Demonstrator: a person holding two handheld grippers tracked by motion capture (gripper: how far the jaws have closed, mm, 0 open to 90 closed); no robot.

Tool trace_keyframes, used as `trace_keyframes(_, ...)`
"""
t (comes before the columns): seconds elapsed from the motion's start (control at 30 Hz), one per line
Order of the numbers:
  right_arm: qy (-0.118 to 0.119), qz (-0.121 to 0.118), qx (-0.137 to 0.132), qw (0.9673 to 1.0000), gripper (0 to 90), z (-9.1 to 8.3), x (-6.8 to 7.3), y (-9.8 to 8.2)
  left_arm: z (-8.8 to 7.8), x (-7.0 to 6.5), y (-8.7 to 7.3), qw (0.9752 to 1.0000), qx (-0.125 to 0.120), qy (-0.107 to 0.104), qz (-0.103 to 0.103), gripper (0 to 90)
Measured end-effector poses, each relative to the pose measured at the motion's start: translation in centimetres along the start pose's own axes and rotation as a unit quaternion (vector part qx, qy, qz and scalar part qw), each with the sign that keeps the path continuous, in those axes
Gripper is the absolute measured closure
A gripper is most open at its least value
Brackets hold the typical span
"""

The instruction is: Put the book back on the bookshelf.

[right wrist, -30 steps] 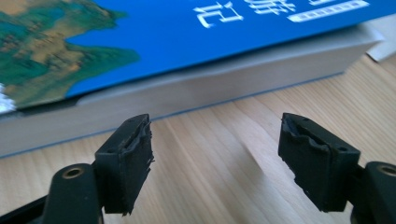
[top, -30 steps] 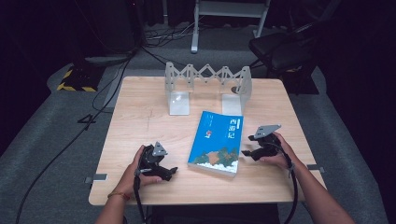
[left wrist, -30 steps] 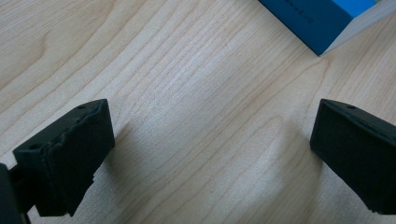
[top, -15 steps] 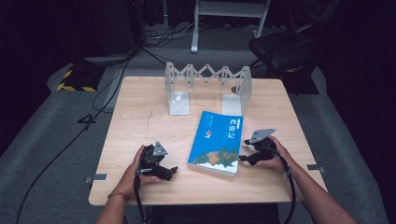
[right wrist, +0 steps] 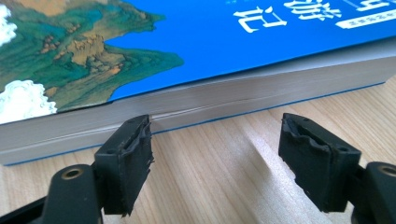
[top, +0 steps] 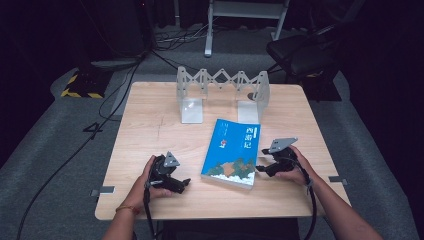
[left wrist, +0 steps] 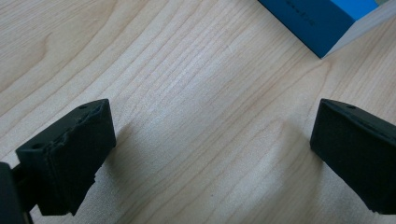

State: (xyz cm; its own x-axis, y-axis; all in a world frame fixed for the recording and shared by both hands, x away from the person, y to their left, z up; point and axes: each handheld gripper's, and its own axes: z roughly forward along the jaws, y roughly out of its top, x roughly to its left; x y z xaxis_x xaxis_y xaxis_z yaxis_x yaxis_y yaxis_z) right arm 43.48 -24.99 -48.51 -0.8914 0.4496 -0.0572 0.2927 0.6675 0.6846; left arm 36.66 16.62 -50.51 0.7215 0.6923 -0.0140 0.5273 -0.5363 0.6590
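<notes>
**R gripper lined up on book edge, nothing held**

Book (top: 232,152) lies flat on table (top: 150,125), page edge just ahead of right gripper (right wrist: 215,154) fingers; jaws wide, level w/ the pages, likely to slide in for a grab. Left gripper (left wrist: 210,154) open too, over bare wood, book corner beyond its fingers: prob. waiting. Bookend rack (top: 222,92) sits far past both.

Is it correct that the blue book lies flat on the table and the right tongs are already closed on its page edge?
Not quite. The blue book does lie flat on the table, but the right tongs are open at its page edge, as the right gripper view shows.
</notes>
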Motion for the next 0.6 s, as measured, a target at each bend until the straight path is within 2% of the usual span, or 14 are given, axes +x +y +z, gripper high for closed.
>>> trace_keyframes(0.37, -0.001, -0.011, 0.011, 0.9999, 29.6, 0.02, 0.43, 0.09, 0.04, -0.03, 0.01, 1.0, -0.001, -0.001, -0.003, 0.4)
trace_keyframes(0.43, 0.009, -0.008, 0.01, 0.9999, 30.5, 0.07, 0.41, -0.03, 0.08, -0.07, 0.03, 1.0, -0.002, 0.002, -0.004, 0.4)
trace_keyframes(0.53, 0.015, -0.017, 0.006, 0.9997, 30.9, 0.11, 0.6, -0.03, 0.11, -0.1, 0.03, 1.0, -0.003, 0.003, -0.005, 0.4)
trace_keyframes(0.6, 0.032, -0.024, 0.01, 0.9992, 31.4, 0.25, 0.92, 0.07, 0.12, -0.12, 0.04, 1.0, -0.004, 0.004, -0.006, 0.4)
